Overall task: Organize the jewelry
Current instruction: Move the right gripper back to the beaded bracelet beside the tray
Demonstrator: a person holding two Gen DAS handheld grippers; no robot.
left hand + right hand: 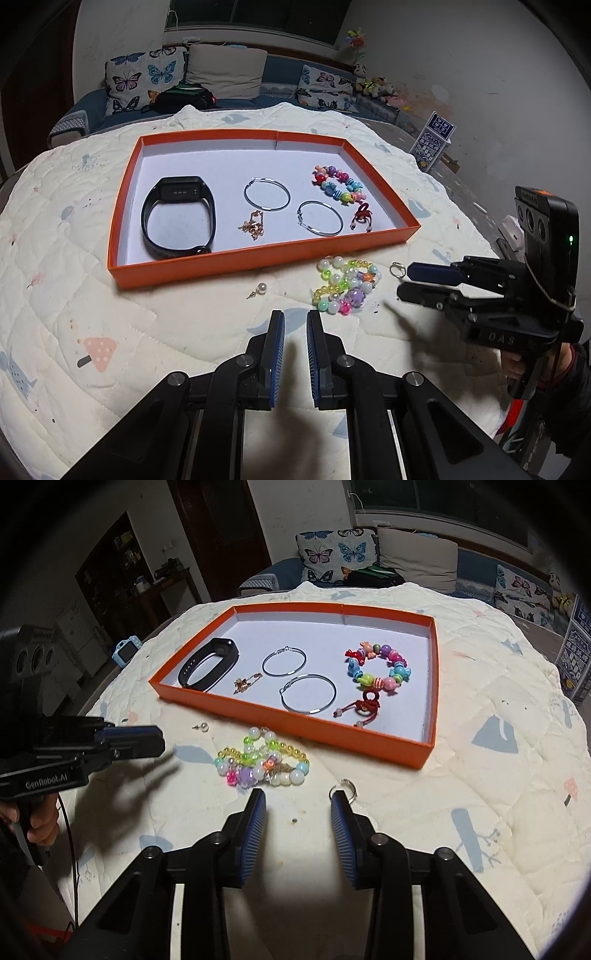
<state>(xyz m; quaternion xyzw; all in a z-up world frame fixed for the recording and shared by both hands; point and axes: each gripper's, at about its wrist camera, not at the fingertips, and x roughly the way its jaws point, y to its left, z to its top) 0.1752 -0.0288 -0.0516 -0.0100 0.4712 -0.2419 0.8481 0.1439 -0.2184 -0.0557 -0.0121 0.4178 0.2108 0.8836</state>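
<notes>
An orange tray lies on the quilt and holds a black fitness band, two silver hoops, a gold chain, a colourful bead bracelet and a red knotted piece. In front of the tray lie a heap of pastel bead bracelets, a pearl earring and a small silver ring. My right gripper is open, its right fingertip just short of the ring, nothing between the pads. My left gripper hovers near the bead heap, jaws nearly together and empty.
A sofa with butterfly cushions stands behind the quilted table. A blue child's watch lies at the far left edge. A patterned box stands on the floor to the right. A hand holds the left gripper's handle.
</notes>
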